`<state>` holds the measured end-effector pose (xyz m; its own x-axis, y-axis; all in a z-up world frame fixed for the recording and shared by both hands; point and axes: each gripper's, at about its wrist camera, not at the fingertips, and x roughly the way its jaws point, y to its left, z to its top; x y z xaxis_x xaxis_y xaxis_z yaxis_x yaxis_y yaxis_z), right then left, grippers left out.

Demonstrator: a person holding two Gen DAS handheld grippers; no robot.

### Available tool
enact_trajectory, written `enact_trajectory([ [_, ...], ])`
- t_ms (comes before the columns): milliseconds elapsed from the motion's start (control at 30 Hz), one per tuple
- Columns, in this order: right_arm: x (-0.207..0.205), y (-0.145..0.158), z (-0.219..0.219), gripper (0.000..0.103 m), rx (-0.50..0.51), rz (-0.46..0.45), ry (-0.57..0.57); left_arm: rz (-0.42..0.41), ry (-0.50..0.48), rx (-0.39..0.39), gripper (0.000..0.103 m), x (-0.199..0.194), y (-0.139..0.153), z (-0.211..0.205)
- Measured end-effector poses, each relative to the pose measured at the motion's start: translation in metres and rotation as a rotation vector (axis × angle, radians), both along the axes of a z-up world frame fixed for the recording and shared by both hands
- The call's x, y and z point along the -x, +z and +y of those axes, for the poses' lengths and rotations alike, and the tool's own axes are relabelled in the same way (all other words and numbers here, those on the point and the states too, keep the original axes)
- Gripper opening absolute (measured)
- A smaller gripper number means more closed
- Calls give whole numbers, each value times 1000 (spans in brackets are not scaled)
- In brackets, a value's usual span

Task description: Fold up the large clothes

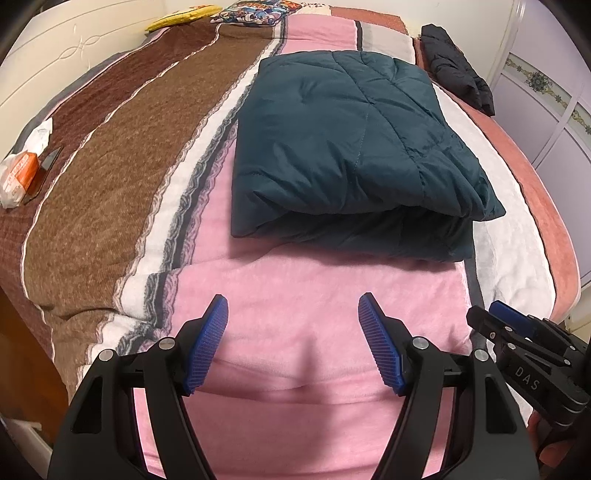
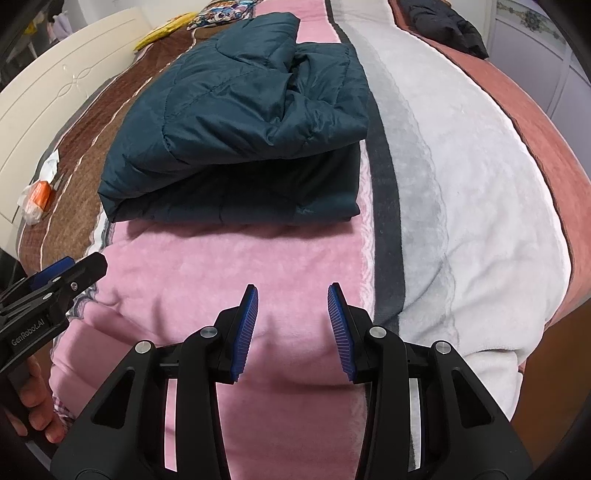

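Note:
A dark teal quilted jacket (image 1: 343, 147) lies folded into a thick rectangular bundle on the pink stripe of the bedspread (image 1: 288, 280); the right wrist view shows the same jacket (image 2: 236, 129) from its right side. My left gripper (image 1: 291, 306) hangs over the pink cloth in front of the bundle, open wide, nothing between its blue pads. My right gripper (image 2: 291, 295) also hovers short of the jacket, its jaws apart with only blanket behind them. Each gripper shows at the edge of the other's view: the right gripper (image 1: 491, 314) and the left gripper (image 2: 81, 266).
The bed carries a striped blanket of brown, white, pink and rose. A black garment (image 1: 458, 70) lies at the far right. An orange and white packet (image 1: 18, 177) and a dark flat item sit at the left. Yellow and patterned pillows (image 1: 251, 14) lie at the head.

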<state>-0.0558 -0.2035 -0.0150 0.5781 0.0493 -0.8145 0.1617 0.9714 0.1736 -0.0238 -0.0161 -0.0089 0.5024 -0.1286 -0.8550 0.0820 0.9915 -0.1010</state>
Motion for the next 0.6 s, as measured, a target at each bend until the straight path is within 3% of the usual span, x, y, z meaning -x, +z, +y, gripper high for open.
enact_trajectory([
  [600,1,1,1,40,-1,0,-3,0,1,-2,70,0,-1,1],
])
